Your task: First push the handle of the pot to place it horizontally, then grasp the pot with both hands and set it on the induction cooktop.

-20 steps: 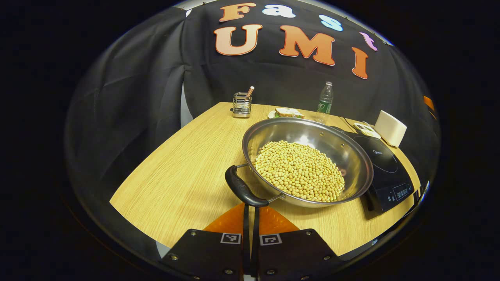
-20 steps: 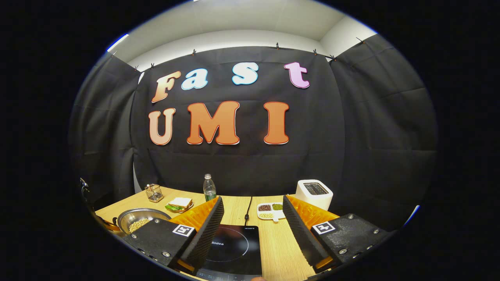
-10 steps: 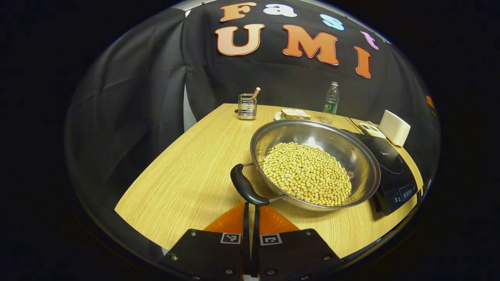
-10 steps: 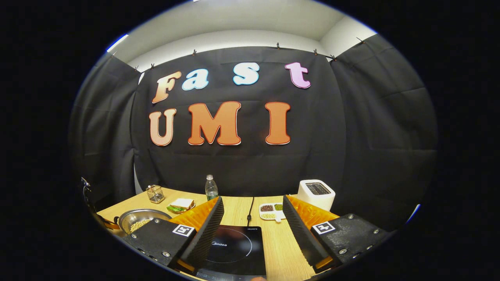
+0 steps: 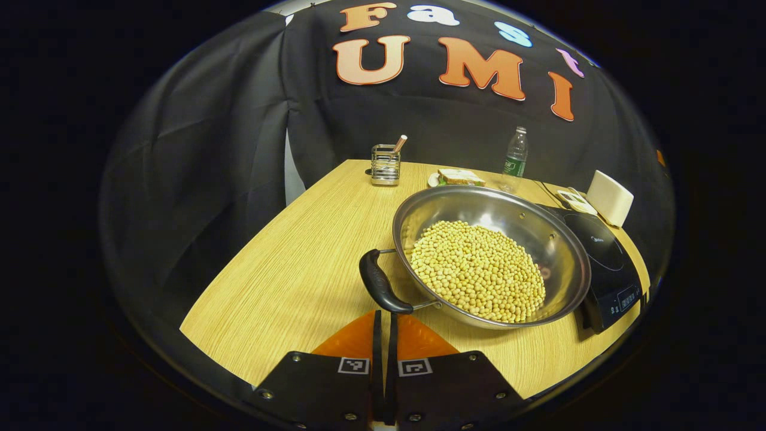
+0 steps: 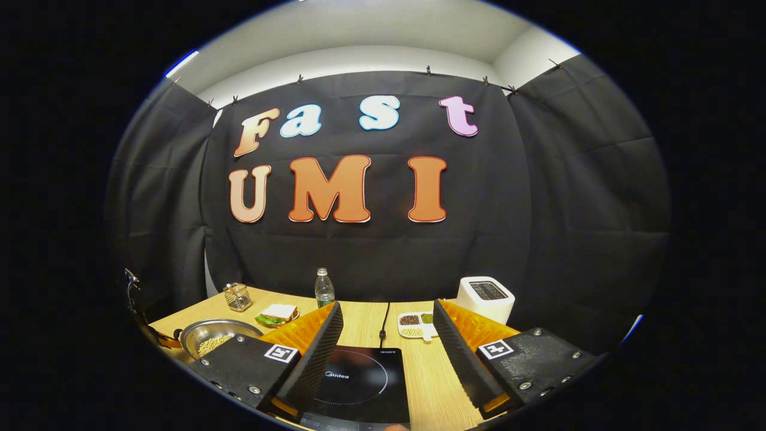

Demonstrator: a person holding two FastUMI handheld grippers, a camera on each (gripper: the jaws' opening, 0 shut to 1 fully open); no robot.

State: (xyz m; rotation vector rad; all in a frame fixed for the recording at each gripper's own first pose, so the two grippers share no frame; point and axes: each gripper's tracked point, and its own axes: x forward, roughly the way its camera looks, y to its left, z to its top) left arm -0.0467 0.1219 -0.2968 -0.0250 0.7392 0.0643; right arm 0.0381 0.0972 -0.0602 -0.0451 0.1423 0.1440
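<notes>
Over the last second the pot (image 5: 491, 254), full of pale beans, has slid rightward in the left gripper view, and its near black handle (image 5: 380, 290) has swung with it. The left hand-held gripper (image 5: 383, 320), fingers pressed together with nothing between them, sits with its tips right at that handle. This looks like the push step still running, since the handle still lies at a slant across the view. The right hand-held gripper (image 6: 386, 335) has barely shifted; its fingers stand wide apart, holding nothing, above the induction cooktop (image 6: 359, 383).

The pot stands on the worktop (image 5: 299, 269), its far rim overlapping the cooktop's near edge in the left gripper view; whether they touch cannot be told. Left of the pot the worktop lies bare up to its edge. Behind it stand a wire holder (image 5: 385, 164), a sandwich (image 5: 458, 176), a bottle (image 5: 514, 157) and a toaster (image 5: 609, 197), all well apart from the handle.
</notes>
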